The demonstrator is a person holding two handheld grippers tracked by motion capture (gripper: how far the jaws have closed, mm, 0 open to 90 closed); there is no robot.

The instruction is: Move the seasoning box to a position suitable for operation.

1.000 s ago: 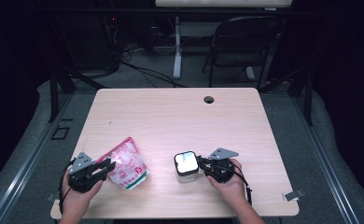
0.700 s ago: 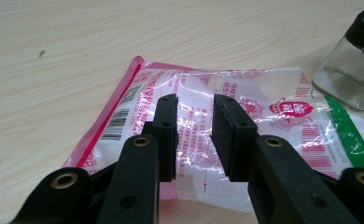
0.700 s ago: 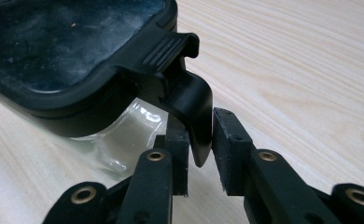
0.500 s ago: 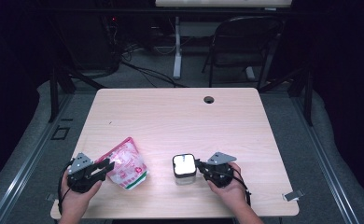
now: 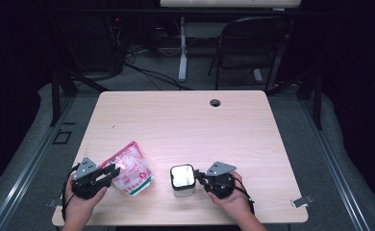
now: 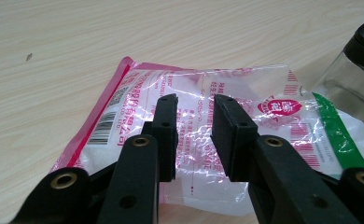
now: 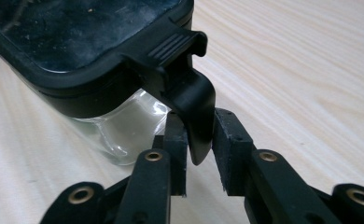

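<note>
On my left side, the left hand-held gripper [image 5: 109,172] rests at the near left part of the desk [image 5: 185,125], and its jaws point toward the pink and white plastic bag [image 5: 129,168]. In the left gripper view the bag [image 6: 208,140] lies flat on the wood, with a barcode near its pink edge and a green stripe on the other side. The two jaws stand apart with a narrow gap between them, just above the clear film. I cannot tell if the pads touch the bag, but they do not pinch it.

On my right side, the right hand-held gripper [image 5: 198,177] is just beside the glass jar [image 5: 182,179], which stands upright near the front edge of the desk, between the two hands. The jar has a black square lid [image 5: 182,175] with a shiny top. In the right gripper view the lid's black latch [image 7: 189,102] hangs down from the lid corner, and its tip sits between the two jaws of my right hand-held gripper [image 7: 199,149]. The left pad seems to touch the latch, while a small gap shows at the other pad, so I cannot tell if the latch is really pinched. These jaws have just been closing and then opening a little around the latch.

The bag and the jar are near each other but do not touch.
</note>
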